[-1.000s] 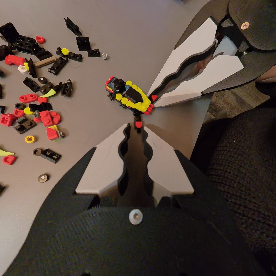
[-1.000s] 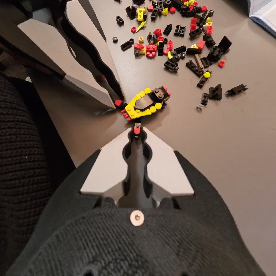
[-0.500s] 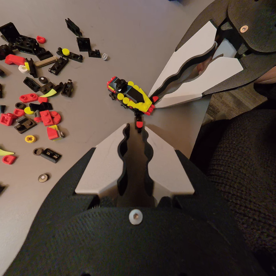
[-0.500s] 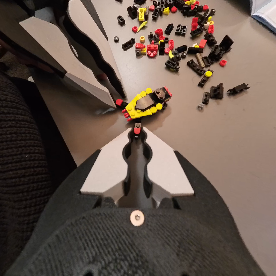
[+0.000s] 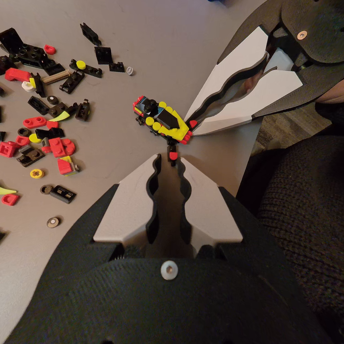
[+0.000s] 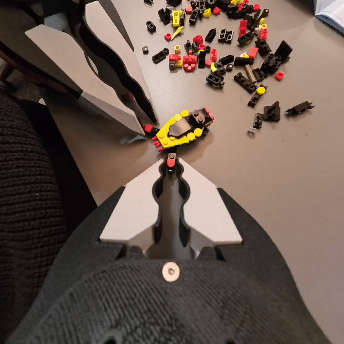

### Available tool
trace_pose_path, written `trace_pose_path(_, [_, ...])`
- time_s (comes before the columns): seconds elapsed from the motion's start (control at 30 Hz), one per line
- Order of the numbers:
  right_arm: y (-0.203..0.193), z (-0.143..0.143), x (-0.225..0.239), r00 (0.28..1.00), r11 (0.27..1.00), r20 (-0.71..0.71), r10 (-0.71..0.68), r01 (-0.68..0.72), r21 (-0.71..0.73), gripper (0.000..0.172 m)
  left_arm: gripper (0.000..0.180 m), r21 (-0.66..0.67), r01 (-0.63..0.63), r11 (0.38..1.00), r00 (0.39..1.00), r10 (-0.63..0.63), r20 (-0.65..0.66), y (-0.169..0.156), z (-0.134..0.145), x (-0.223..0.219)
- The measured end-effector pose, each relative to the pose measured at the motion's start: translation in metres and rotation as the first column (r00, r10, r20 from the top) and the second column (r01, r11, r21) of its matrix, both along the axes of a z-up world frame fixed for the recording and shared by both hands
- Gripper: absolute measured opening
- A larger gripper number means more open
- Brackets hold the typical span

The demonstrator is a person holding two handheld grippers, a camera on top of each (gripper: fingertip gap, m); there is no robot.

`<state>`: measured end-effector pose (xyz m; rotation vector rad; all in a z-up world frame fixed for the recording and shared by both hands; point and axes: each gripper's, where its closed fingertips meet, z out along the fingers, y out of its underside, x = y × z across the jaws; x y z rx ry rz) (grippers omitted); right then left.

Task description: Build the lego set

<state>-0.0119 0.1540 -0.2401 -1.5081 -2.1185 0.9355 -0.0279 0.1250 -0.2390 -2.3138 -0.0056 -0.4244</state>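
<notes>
A small yellow, black and red brick model (image 5: 163, 122) lies on the grey table (image 5: 149, 46) near its edge; it also shows in the right wrist view (image 6: 178, 132). Two red-tipped black arms stick out of it. My right gripper (image 6: 171, 161) is shut on one arm (image 6: 171, 158); the left wrist view shows this gripper (image 5: 190, 127) closed on it. My left gripper (image 5: 169, 156) is open around the other arm (image 5: 173, 154). That arm lies against the right finger, with a gap to the left finger. The right wrist view shows this arm (image 6: 149, 128) at the left gripper's tips.
Several loose black, red and yellow bricks (image 5: 46, 130) are scattered on the table beyond the model, also in the right wrist view (image 6: 232, 52). The table edge (image 5: 247, 149) runs close by the model, with dark knit cloth (image 5: 297, 204) beside it. A booklet corner (image 6: 331, 13) lies far right. There is about 4 cm between the tips of the two grippers.
</notes>
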Motion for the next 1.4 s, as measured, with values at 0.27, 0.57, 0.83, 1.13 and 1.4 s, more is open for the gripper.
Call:
trace_pose_path(0.27, [0.000, 0.000, 0.000, 1.000, 1.000, 0.000, 0.000, 0.000, -0.002, 0.008, 0.012, 0.003, 0.002, 1.000, 1.000, -0.002, -0.001, 0.000, 0.000, 0.000])
trace_pose_path(0.57, [-0.001, 0.000, 0.001, 1.000, 1.000, 0.006, -0.003, 0.003, -0.018, 0.008, 0.005, 0.016, 0.003, 1.000, 1.000, -0.003, 0.026, 0.000, 0.003, 0.000])
trace_pose_path(0.83, [0.003, 0.010, -0.001, 0.998, 0.985, 0.000, -0.063, 0.062, -0.160, 0.007, 0.005, 0.081, 0.002, 0.997, 0.998, -0.006, 0.055, 0.003, 0.014, 0.000])
trace_pose_path(1.13, [0.001, 0.003, 0.005, 0.996, 0.976, 0.055, -0.063, 0.073, -0.207, 0.007, 0.005, 0.105, 0.012, 0.994, 0.998, -0.018, 0.053, 0.004, 0.017, 0.003])
trace_pose_path(1.4, [0.002, 0.003, 0.004, 0.996, 0.971, 0.058, -0.070, 0.081, -0.223, 0.008, 0.013, 0.067, 0.026, 0.997, 0.997, -0.031, 0.066, 0.001, 0.012, 0.006])
